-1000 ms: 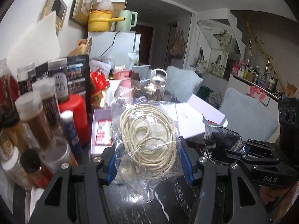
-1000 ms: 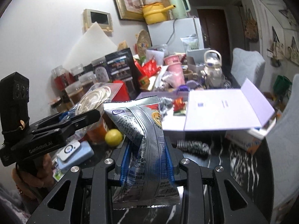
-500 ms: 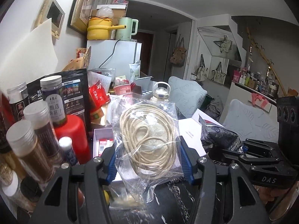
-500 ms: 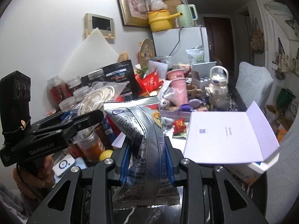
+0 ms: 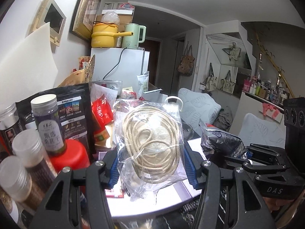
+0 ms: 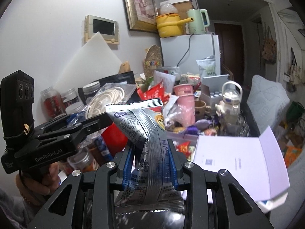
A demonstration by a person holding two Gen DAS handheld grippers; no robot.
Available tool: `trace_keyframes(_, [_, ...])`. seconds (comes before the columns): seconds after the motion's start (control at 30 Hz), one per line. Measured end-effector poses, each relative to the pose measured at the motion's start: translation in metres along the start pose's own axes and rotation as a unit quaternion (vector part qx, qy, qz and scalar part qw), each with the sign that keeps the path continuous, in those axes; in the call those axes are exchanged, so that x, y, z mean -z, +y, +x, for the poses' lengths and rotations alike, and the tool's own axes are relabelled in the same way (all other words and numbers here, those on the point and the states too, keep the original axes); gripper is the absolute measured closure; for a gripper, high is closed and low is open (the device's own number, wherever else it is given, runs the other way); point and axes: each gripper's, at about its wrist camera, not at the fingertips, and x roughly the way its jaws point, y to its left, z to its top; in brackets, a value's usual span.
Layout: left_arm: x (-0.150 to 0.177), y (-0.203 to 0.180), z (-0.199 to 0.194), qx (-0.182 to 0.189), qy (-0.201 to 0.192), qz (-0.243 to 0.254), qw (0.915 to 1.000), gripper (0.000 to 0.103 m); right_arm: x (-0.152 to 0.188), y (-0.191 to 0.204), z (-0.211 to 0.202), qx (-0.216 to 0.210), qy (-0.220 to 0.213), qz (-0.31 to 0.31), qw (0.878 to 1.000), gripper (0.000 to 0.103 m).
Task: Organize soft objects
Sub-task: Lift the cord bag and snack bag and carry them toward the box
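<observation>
A: Rope bag (image 5: 150,148) slippery?
B: Light, crinkly; my left gripper (image 5: 151,165) pinches its middle above the table. Right gripper (image 6: 150,167) clamps the soft foil packet (image 6: 146,143) low.

Both hand-held grippers now ride higher and farther forward than a second ago. Ahead of the left hand-held gripper (image 5: 151,165), the jars (image 5: 47,126) loom closer. Below the right hand-held gripper (image 6: 150,164), the open white box (image 6: 234,164) sits nearer, and the lemon has dropped from sight.
</observation>
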Motion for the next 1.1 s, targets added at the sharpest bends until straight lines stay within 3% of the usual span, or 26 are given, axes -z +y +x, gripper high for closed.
trace_keyframes(0.13, [-0.011, 0.009, 0.016, -0.001, 0.005, -0.014, 0.9999, 0.048, -0.013, -0.005, 0.015, 0.001, -0.009, -0.006, 1.0, 0.071])
trace_keyframes(0.53, [-0.021, 0.032, 0.06, -0.06, 0.005, -0.023, 0.9979, 0.048, -0.04, -0.033, 0.062, -0.009, -0.018, 0.01, 1.0, 0.071])
trace_keyframes(0.77, [-0.005, 0.049, 0.098, -0.092, 0.053, -0.031, 0.9939, 0.048, -0.039, -0.044, 0.101, -0.027, 0.009, 0.028, 0.999, 0.071])
trace_keyframes(1.1, [0.02, 0.057, 0.144, -0.118, 0.115, -0.02, 0.9861, 0.048, -0.019, -0.07, 0.144, -0.002, 0.066, 0.063, 0.996, 0.071])
